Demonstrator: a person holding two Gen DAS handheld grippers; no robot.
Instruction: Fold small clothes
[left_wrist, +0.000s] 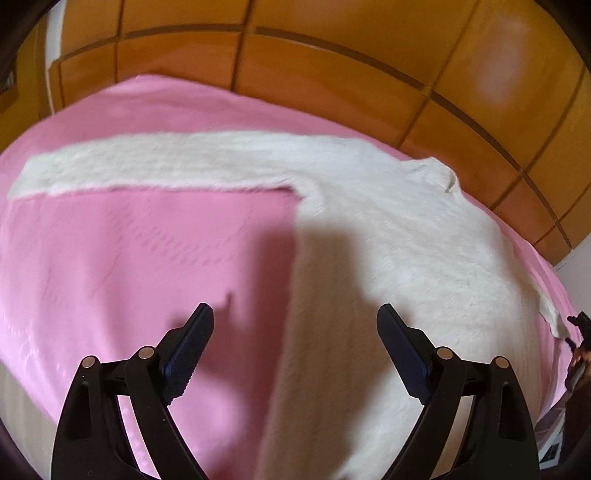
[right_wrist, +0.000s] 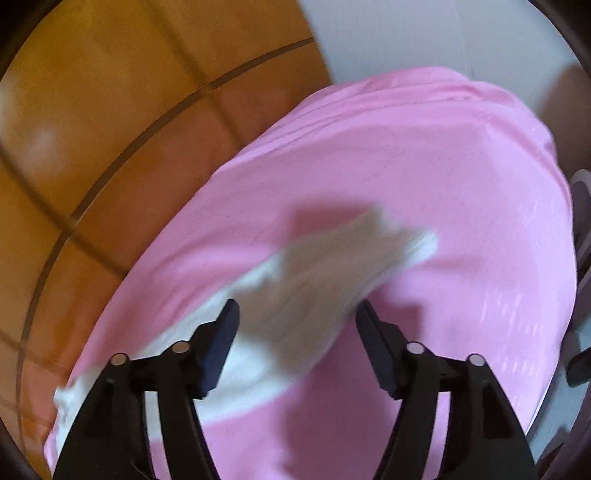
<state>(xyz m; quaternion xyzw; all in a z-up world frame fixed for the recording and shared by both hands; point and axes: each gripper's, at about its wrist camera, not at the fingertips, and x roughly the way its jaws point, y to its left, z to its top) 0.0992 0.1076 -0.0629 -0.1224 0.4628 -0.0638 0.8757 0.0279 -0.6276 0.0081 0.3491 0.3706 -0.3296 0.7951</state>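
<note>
We record a pink textured bedspread (left_wrist: 110, 258) before orange-brown wooden panelling (left_wrist: 332, 66). On it lies a white fluffy long-sleeved garment (left_wrist: 388, 240), body to the right in the left wrist view, 1 sleeve stretched leftward. The left gripper (left_wrist: 295, 314) hangs above its edge, jaws wide, gripping nothing. The right gripper (right_wrist: 297, 314) stands parted above a blurred sleeve, pads clear.

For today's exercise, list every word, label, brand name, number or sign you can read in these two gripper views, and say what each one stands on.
None: no readable text in either view.
White garment: no tag or print shows.
Pink bed cover: a woven pattern only, no letters.
Wooden panels: plain.
Left gripper and right gripper: no markings show.
</note>
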